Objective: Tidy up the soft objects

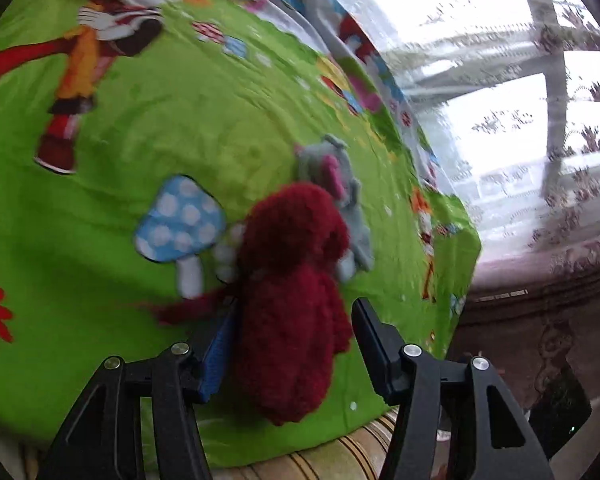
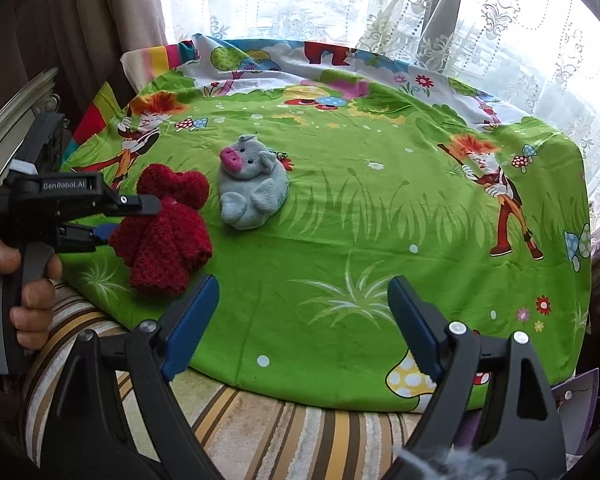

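1. The red knit point(image 1: 292, 280) is a fuzzy, floppy bundle. It looks light and will squash and sag rather than hold its shape. It is not fragile, and its pile should keep it from slipping.
2. It lies between the jaws of the left hand-held gripper point(image 1: 298, 308), reaching past the fingertips and back toward the wrist. Its lower end seems to rest on the green cloth point(image 2: 340, 240) over the worktop.
3. The left jaws stand about half open. The blue pad on one side presses into the knit, and the other jaw sits right at its edge. I cannot tell whether that one bites, so a firm pinch is likely but not certain.
4. A hold across the thick middle suits it best. A pinch on a loose lobe would probably let the rest dangle and drag.
5. The grey pig point(image 2: 252, 184) sits just beyond the left fingertips, close behind the knit. It is plump and soft, and its body is the best place to grip.
6. The right hand-held gripper point(image 2: 304, 284) is wide open and empty. The pig is ahead of it and to its left, and the knit is further left.
7. The left view is blurred, and the knit hides much of the pig there. What sort of item the knit is stays unclear. Only part of the hand point(image 2: 20, 280) on the left handle shows. Pale fluff at the bottom edge of the right view is cut off.
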`<state>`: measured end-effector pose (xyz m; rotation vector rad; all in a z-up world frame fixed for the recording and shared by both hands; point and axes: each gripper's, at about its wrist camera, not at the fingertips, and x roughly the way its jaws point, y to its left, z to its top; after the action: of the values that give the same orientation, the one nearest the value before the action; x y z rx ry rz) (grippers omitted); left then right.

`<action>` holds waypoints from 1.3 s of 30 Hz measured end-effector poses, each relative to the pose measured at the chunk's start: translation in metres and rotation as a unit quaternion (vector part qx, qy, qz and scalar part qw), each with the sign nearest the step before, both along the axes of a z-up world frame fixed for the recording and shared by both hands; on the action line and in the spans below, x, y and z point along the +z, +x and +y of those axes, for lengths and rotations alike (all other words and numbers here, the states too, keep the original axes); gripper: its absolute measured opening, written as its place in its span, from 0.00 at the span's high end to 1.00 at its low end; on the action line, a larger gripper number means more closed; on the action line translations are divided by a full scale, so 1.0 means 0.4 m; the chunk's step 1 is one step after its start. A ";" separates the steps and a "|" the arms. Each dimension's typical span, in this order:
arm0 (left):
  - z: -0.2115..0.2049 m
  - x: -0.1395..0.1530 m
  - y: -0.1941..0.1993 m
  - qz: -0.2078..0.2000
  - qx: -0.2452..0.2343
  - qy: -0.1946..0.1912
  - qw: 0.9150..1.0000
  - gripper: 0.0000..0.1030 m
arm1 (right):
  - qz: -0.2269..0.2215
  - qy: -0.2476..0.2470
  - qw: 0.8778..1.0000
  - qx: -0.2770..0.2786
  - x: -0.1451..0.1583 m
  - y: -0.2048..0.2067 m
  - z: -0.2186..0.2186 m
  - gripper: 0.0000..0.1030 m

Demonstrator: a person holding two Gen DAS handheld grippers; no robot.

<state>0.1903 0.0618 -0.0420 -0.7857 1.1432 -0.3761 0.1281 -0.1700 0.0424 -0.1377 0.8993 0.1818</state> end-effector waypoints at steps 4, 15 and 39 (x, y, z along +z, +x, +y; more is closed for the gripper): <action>-0.115 0.093 0.009 -0.063 -0.065 0.022 0.996 0.45 | -0.012 -0.003 1.000 -0.011 0.019 -0.008 -0.038 0.14; -0.216 0.118 0.131 -0.076 -0.109 -0.018 0.991 0.45 | -0.018 0.003 1.000 0.009 0.004 0.009 -0.058 0.14; -0.013 0.072 0.207 -0.064 0.041 0.106 0.991 0.41 | 0.008 -0.029 0.994 0.108 -0.125 0.168 0.076 0.71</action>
<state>0.2731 0.0567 -0.0133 -0.6108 1.0094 -0.2283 0.1954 -0.1395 -0.0076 -0.2881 0.9046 0.3597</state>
